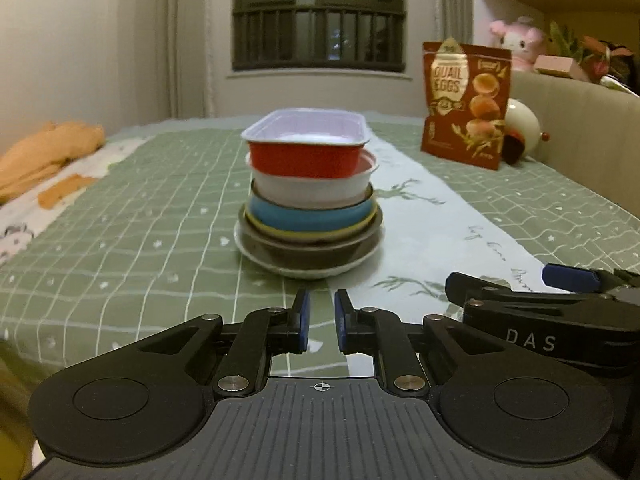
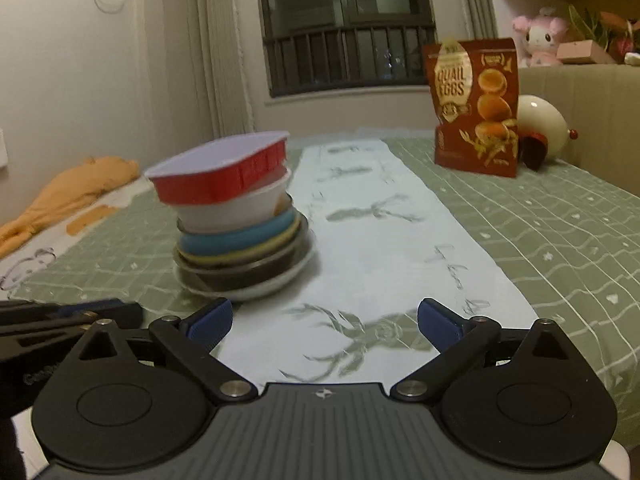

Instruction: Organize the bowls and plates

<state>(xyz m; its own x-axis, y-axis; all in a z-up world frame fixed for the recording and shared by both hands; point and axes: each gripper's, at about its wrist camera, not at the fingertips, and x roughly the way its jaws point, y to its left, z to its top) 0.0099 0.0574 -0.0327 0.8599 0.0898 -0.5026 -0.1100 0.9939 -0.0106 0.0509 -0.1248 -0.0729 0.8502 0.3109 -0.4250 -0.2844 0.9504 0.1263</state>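
Note:
A stack of dishes stands on the green checked cloth: a red rectangular tray (image 1: 306, 148) on top, a white bowl (image 1: 316, 188), a blue bowl (image 1: 308, 216), a yellow-rimmed dish, a dark bowl and a white plate (image 1: 308, 266) at the bottom. In the right wrist view the stack sits left of centre, with the red tray (image 2: 220, 176) tilted. My left gripper (image 1: 321, 320) is nearly shut and empty, just short of the stack. My right gripper (image 2: 324, 322) is open and empty, to the right of the stack; it shows in the left wrist view (image 1: 560, 280).
A brown quail eggs bag (image 1: 466, 104) stands at the back right, with a cream round object (image 1: 522, 126) behind it. Orange cloth (image 1: 44, 152) lies at the left. A beige headboard (image 1: 580, 136) runs along the right. A pale strip with deer prints (image 2: 384, 232) crosses the cloth.

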